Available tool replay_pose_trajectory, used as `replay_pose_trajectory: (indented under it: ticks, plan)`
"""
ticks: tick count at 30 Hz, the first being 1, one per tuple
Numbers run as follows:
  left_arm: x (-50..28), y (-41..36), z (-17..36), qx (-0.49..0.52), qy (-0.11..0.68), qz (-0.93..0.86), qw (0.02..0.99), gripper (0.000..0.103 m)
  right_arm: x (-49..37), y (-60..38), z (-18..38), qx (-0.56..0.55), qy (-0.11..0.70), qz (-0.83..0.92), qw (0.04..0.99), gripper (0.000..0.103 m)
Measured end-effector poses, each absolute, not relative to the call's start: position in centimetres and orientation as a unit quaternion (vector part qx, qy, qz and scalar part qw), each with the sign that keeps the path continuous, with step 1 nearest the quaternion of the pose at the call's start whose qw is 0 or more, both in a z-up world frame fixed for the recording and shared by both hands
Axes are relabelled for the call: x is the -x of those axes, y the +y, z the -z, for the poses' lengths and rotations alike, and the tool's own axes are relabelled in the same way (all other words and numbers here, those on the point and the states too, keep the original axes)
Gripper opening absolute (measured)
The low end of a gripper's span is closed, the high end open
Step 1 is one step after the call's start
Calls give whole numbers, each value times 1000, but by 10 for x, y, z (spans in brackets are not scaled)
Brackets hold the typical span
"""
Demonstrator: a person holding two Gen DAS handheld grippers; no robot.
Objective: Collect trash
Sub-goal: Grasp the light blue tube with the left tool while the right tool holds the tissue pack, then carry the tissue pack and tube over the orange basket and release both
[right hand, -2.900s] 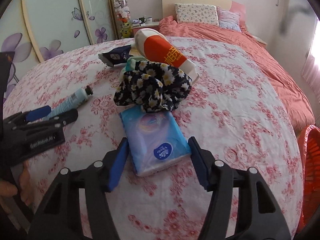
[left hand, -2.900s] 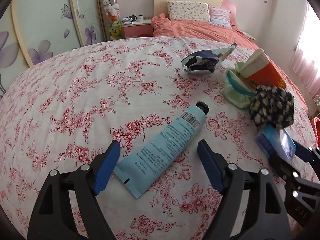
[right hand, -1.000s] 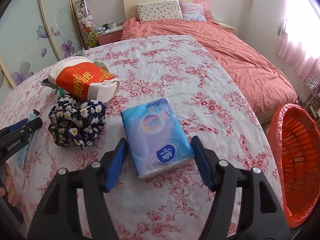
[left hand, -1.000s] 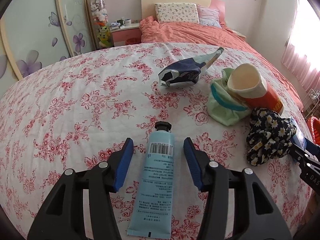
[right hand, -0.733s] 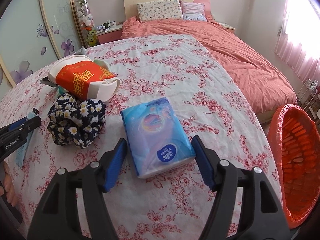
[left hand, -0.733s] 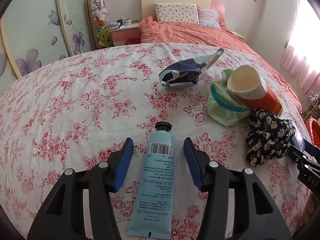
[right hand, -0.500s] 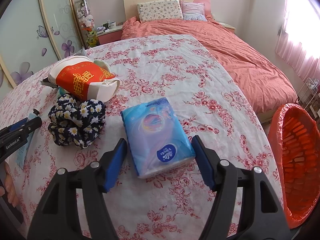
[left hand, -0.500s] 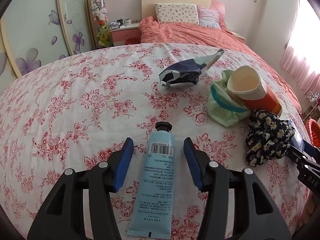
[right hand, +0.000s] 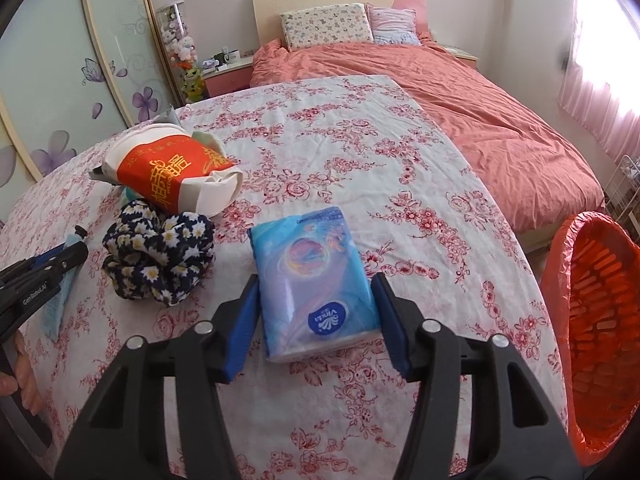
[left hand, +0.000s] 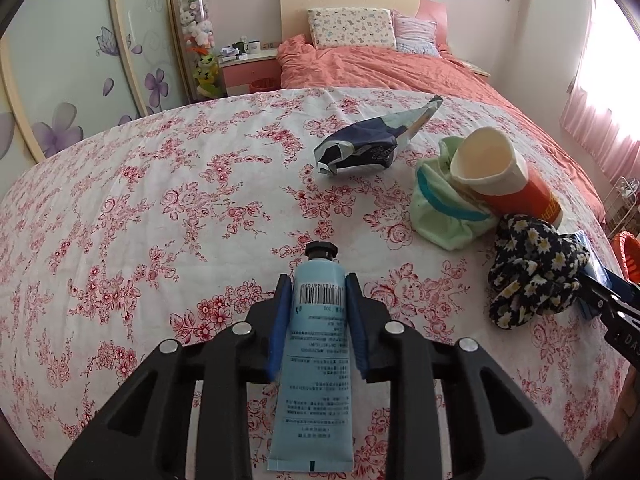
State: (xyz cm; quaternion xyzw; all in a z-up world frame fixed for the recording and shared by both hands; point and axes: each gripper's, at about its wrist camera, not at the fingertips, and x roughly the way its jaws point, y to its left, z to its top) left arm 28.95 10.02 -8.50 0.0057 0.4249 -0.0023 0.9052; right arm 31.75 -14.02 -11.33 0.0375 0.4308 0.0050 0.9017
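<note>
The blue tube [left hand: 316, 344] lies on the flowery sheet [left hand: 160, 208], black cap pointing away, and the left gripper [left hand: 316, 292] has just squeezed in on it, its blue pads pressing both sides. The tissue pack [right hand: 314, 280] lies between the right gripper [right hand: 316, 292] fingers, which have just been closing (both pads touch its sides). Nearby sit a daisy scrunchie [right hand: 160, 256], a red paper cup [right hand: 172, 176] on its side, a green cloth [left hand: 444, 216] and a crumpled dark wrapper [left hand: 360, 148]. An orange basket [right hand: 596, 320] stands beside the bed.
</note>
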Motion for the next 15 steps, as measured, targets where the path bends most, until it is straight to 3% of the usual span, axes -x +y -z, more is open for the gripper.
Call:
replay_pose_trajectory:
  ticks: [15]
  plan:
    - [-273,93,64,-5,411,10,912,28,-294,-147,87,-45,407,-12,912,51]
